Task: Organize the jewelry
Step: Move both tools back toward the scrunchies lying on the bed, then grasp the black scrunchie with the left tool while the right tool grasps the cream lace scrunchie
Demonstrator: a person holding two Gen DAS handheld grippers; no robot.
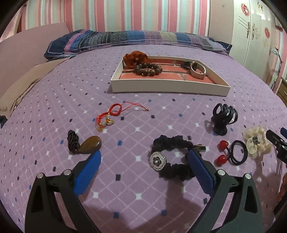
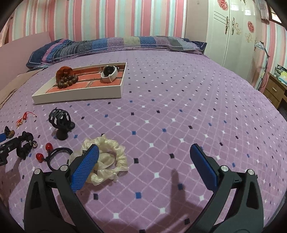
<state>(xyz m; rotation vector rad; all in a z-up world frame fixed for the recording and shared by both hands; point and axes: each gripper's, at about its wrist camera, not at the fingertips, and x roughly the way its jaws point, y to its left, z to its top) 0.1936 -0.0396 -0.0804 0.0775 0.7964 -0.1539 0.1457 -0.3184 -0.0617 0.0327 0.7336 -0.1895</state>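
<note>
Hovering low over the bedspread (image 1: 125, 75), the left gripper (image 1: 143, 161) has its blue pads spread wide and grasps nothing. Between its fingers lies a black scrunchie (image 1: 172, 157) with a flower charm; the right finger's tip overlaps the scrunchie's far side, and whether they touch I cannot tell. Just beyond the left fingertip rests a brown stone pendant (image 1: 89, 146) on a braided cord. Farther out, ahead and left of centre, is a red cord bracelet (image 1: 107, 118). To the right of this gripper sit a black hair tie with red beads (image 1: 231, 152), a black claw clip (image 1: 223, 119) standing upright, and a cream scrunchie (image 1: 256, 141) near the right gripper's tip at the frame edge.

The right gripper (image 2: 145, 159) is likewise released, jaws wide apart, holding nothing. Its left pad (image 2: 86, 166) overlaps the cream scrunchie (image 2: 105, 161), which lies on the bedspread (image 2: 179, 107) mostly outside the gap; contact is unclear. Left of it are the bead tie (image 2: 53, 156) and claw clip (image 2: 61, 123).

Well ahead of both grippers stands a white tray (image 1: 168, 86) holding a wooden bead bracelet (image 1: 148, 69), an orange scrunchie (image 1: 135, 57) and a watch (image 1: 196, 69). Beyond it lies a patchwork pillow (image 1: 136, 38) against a striped wall (image 1: 125, 14)
</note>
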